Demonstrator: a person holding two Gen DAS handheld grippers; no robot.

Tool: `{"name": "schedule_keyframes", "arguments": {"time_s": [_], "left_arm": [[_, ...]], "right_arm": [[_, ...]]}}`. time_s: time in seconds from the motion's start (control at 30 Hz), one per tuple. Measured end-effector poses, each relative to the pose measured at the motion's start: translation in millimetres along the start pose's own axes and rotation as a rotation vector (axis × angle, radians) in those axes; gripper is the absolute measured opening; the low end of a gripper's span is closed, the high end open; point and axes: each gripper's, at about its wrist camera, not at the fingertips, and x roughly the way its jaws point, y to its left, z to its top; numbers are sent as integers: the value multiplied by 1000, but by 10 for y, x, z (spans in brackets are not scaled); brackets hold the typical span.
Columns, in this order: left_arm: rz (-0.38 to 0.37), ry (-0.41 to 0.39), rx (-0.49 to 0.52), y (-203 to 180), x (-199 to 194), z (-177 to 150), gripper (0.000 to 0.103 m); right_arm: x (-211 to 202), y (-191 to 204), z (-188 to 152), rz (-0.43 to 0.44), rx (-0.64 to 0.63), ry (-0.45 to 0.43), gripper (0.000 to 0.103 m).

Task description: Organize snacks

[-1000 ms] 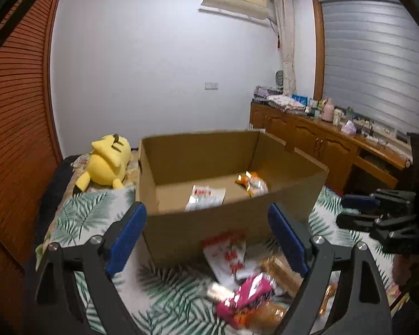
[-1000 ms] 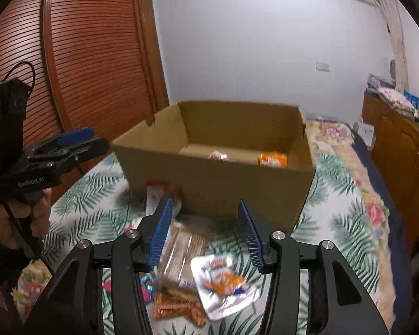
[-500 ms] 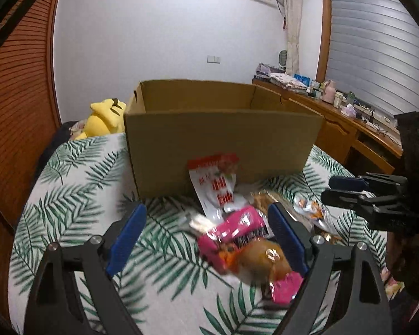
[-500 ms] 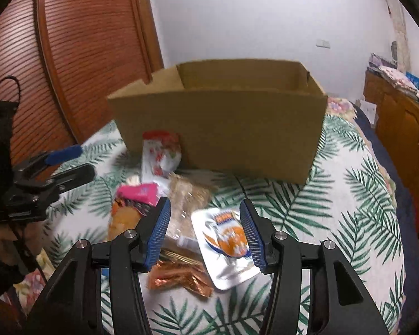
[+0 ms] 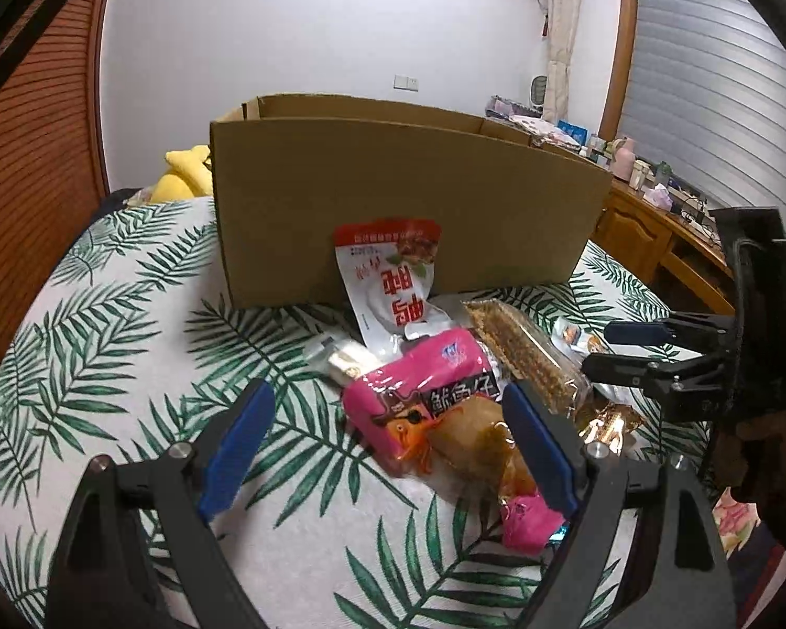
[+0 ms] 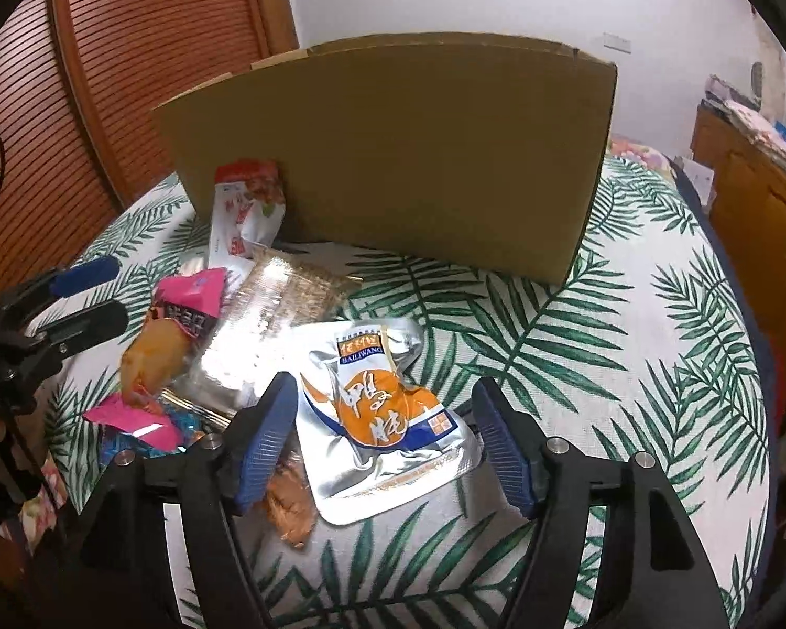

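A cardboard box [image 5: 393,199] stands on the leaf-print bed [image 5: 105,346]; it also shows in the right wrist view [image 6: 408,157]. Snacks lie in a heap in front of it. My left gripper [image 5: 388,451] is open, low over a pink packet [image 5: 424,393] with a brown snack [image 5: 471,435]. My right gripper [image 6: 385,445] is open around a silver and orange pouch [image 6: 382,419]. A red and white pouch [image 5: 393,278] leans on the box. A clear pack of bars [image 5: 524,351] lies between them.
A yellow plush toy [image 5: 183,178] lies behind the box at the left. A wooden wardrobe [image 6: 131,78] stands left of the bed. A wooden sideboard [image 5: 655,230] with clutter runs along the right wall. The other gripper shows in each view [image 5: 655,351] [image 6: 73,299].
Both grippers have dropped from above box height down to the snack heap. The box's inside is now out of sight. The right gripper has closed in over the silver pouch.
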Motion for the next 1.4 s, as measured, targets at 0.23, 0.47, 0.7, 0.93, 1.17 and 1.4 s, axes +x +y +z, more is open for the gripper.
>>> {"name": "schedule_keyframes", "arguments": {"time_s": [0.23,0.47,0.7,0.93,1.17,1.4], "left_arm": [[-21,29,-32,-86,75,11,89],[0,65,-54,-148,178,8,89],[19,90,-43,-210,269,18,89],[25,133,2,-265,255,3,89],[22,146,4,-223,173,21,89],[9,160,25,-281,182,22,89]], "right_arm": [[105,117,-32,-63,-82,44,73],[94,126,-76,-72,-71,15,73],[86,136,-97,-75,-69,9,73],[79,126,-87,-74,-70,8,73],[78,125,-88,-73,-69,8,73],[78,125,-91,-73,-70,8,73]]}}
